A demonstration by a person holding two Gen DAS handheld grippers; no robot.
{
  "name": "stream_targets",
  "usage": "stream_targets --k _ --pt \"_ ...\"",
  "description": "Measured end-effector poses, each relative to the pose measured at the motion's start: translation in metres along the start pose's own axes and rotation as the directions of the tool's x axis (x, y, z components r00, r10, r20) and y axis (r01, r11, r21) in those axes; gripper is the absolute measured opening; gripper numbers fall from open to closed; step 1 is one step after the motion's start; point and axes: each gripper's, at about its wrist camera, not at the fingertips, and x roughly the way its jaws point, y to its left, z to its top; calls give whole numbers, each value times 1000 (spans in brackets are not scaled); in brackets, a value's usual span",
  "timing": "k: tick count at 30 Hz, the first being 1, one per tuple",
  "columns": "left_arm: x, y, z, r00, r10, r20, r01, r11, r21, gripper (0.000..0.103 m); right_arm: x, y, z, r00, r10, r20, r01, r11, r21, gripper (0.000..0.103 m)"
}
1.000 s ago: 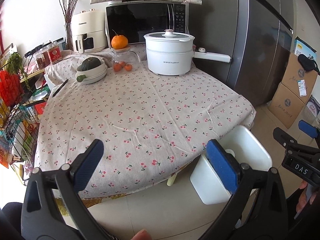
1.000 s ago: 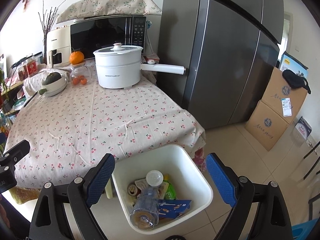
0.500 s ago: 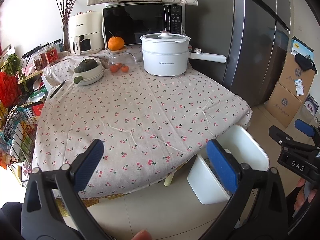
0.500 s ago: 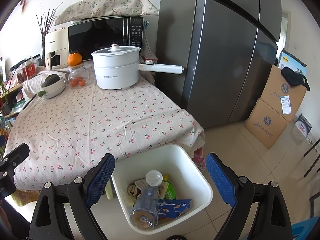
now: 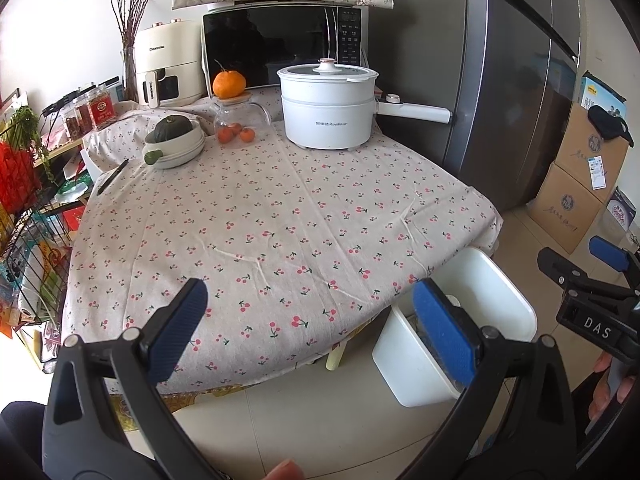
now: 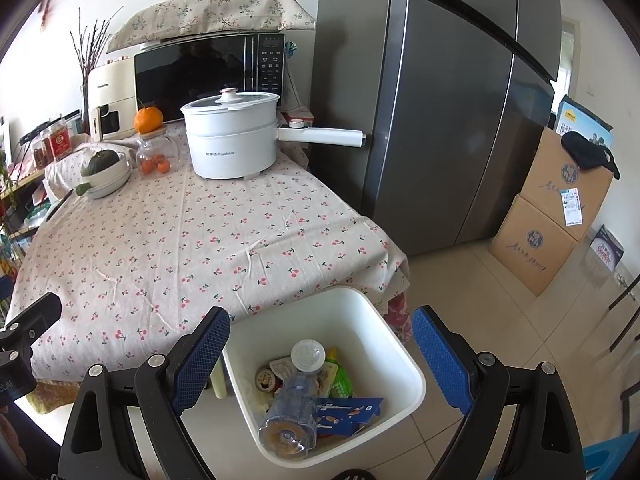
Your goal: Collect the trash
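Trash (image 6: pixel 308 396) lies in the white bin (image 6: pixel 412 364) on the floor, at the near right corner of the counter (image 5: pixel 280 216): a clear plastic bottle (image 6: pixel 290 412) on top, a small can (image 6: pixel 265 378), a green pouch (image 6: pixel 340 380) and a blue wrapper (image 6: pixel 348 412) beside it. The cherry-print cloth shows no loose litter that I can make out; what stands at its far side is kitchen gear, a white pot (image 5: pixel 326 116), a glass jar (image 5: pixel 238 124) with an orange on its lid, and a bowl (image 5: pixel 176 148) holding a dark squash.

The right tool (image 6: pixel 320 356) hangs just above the bin, its blue pads spread wide with nothing between them. The left tool (image 5: pixel 316 332) is over the near edge of the counter, also wide and empty.

By the look of it the collecting is done or close to it. To finish well, scan the counter's left edge, where a dark pen-like thing (image 5: pixel 112 176) lies, and the cluttered wire rack (image 5: pixel 28 248), before calling it finished; I cannot tell whether anything there is rubbish. If another piece turns up, come down on it with the pads wide, close across its narrow side, and carry it low over the cloth so it does not snag. Release only once it is inside the bin's rim, since the bottle already sits high and a light wrapper could slide off onto the floor.
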Motion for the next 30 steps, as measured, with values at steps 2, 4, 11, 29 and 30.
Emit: stream_targets --k 2,4,11,29,30 --pt "0 0 0 1000 0 0 0 1000 1 102 0 0 0 1000 -1 0 1 1000 0 94" --pt "0 0 0 1000 0 -1 0 1000 1 102 0 0 0 1000 -1 0 1 1000 0 94" --pt "0 -1 0 1000 1 0 -1 1000 0 102 0 0 -1 1000 0 -2 0 1000 -1 94" --pt "-1 -1 -2 1000 -5 -11 5 1000 -4 102 0 0 -2 1000 0 -3 0 1000 -1 94" --pt "0 0 -1 1000 -8 -11 8 1000 -5 102 1 0 -3 1000 1 -4 -1 1000 -2 94"
